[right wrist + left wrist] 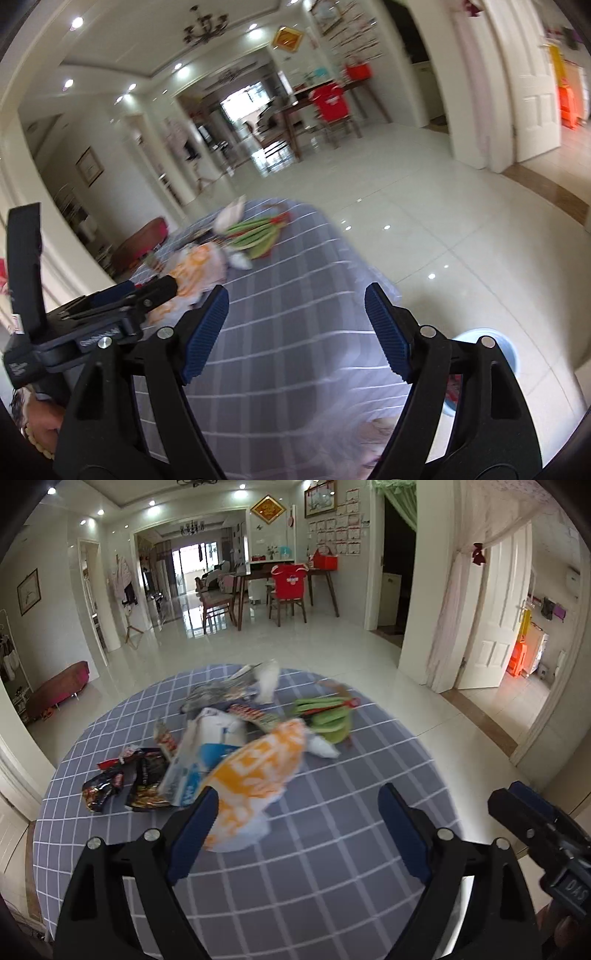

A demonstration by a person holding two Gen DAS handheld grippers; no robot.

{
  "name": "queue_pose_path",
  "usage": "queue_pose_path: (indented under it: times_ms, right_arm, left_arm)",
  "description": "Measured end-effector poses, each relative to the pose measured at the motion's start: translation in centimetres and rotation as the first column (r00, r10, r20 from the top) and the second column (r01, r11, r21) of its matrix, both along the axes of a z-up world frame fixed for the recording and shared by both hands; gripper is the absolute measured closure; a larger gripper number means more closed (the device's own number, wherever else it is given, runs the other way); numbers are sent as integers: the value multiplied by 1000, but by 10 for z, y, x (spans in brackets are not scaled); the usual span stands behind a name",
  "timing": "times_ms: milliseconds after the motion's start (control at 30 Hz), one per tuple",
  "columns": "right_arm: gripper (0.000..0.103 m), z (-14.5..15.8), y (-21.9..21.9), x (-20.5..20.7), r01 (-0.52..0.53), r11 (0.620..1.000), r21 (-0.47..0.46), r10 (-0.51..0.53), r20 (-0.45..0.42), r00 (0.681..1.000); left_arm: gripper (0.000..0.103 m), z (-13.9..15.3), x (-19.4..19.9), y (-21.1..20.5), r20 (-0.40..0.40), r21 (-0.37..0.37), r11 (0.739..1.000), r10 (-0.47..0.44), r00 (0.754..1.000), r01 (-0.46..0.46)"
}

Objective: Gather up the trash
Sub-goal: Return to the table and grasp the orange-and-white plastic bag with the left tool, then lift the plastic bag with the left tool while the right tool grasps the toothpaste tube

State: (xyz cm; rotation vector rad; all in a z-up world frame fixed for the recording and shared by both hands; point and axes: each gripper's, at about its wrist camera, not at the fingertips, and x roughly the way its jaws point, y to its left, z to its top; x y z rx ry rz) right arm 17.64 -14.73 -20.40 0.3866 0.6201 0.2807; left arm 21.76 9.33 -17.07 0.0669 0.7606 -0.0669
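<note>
My left hand-held gripper [297, 805] and right hand-held gripper [295, 302], ribbed blue pads, both gape empty; crinkly orange-white bag [255, 775] at 11 o'clock on checked-cloth surface [332, 867].

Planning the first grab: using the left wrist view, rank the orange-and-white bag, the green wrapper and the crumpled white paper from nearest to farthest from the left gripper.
1. Orange-and-white bag: just ahead of the left gripper, by its left finger.
2. Green wrapper: mid-table, to the right.
3. Crumpled white paper: at the table's far edge.
</note>
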Motion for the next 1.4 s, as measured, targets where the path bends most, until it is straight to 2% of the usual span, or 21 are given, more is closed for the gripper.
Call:
queue_pose_path:
  times_ms: [233,400,433,467,500,533,600,700,867,967,1133,1233,1400]
  right_arm:
    - [28,-10,41,33,-63,998,-14,63,-54,997]
    - [28,-19,56,43,-73,997,-22,71,-87,994]
    - [28,-21,58,42,-75,997,-24,72,-91,993]
    - [28,-21,60,42,-74,997,-24,72,-92,993]
    - [28,-21,62,42,-74,997,-25,72,-91,993]
    - [28,-20,64,42,-75,997,-28,72,-92,993]
    - [28,-18,69,42,-79,996,-29,77,-87,993]
    - [27,-14,78,40,-86,996,-35,83,-78,993]
    - [27,-8,102,39,-121,992,-45,118,-65,991]
    - [27,-6,121,41,-153,986,-61,149,-61,987]
    - [27,-7,157,48,-201,975,-97,195,-64,979]
    - [27,-10,179,54,-212,965,-153,203,-71,977]
    - [28,-20,188,77,-193,962,-192,170,-127,977]
  left_arm:
    - [17,-28,32,32,-44,52,998,33,998,-31]
    - [19,-41,48,28,-79,62,998,-8,997,13]
    - [25,-42,49,27,-83,63,998,-15,996,20]
    - [47,-43,49,27,-92,62,998,-14,996,20]
    - [58,-44,46,24,-90,67,998,-5,996,11]
    - [62,-43,45,26,-89,51,999,-8,996,13]
    - [70,-42,42,32,-96,-29,999,-29,995,27]
    - [73,-39,30,44,-79,-119,993,-24,997,15]
    - [74,-21,3,81,-15,-269,963,12,1000,-15]
    - [74,-11,-12,111,21,-280,956,94,995,-85]
    - [74,-9,-21,152,25,-285,941,199,980,-184]
    - [74,-8,-27,173,27,-303,927,241,970,-222]
    - [74,-8,-29,187,34,-305,920,270,962,-247]
